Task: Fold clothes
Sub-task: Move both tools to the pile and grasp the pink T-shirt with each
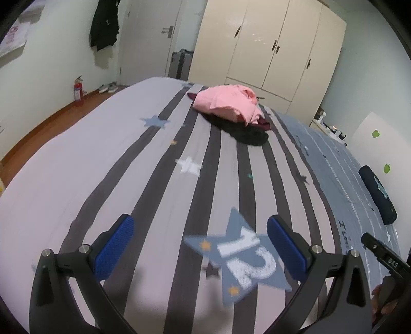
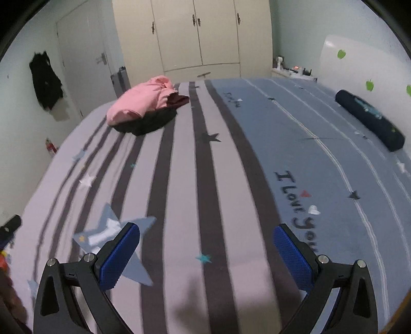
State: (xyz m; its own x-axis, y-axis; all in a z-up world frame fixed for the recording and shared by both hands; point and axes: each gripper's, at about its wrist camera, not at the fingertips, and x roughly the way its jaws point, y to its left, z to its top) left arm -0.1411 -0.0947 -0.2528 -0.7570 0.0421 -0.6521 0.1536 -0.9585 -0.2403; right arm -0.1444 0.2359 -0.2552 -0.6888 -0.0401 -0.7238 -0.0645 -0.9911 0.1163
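Observation:
A heap of clothes lies at the far end of the striped bed (image 1: 128, 159) (image 2: 179, 179): a pink garment (image 1: 226, 102) (image 2: 138, 102) on top, a black one (image 1: 246, 132) (image 2: 149, 123) under it, and a dark red piece (image 1: 263, 123) (image 2: 178, 99) at its side. My left gripper (image 1: 200, 246) hovers open over the near part of the bed, above a blue star patch with "12" (image 1: 246, 259). My right gripper (image 2: 205, 254) is open too, low over the stripes, with nothing between its fingers. Both are far from the heap.
A dark blue bolster (image 1: 377, 195) (image 2: 370, 119) lies at the bed's right side. A cream wardrobe (image 1: 269, 46) (image 2: 195, 33) and a door (image 1: 151, 38) stand beyond the bed. A fire extinguisher (image 1: 78, 90) and shoes (image 1: 108, 87) are on the wooden floor at left. Black clothing (image 1: 104, 23) hangs on the wall.

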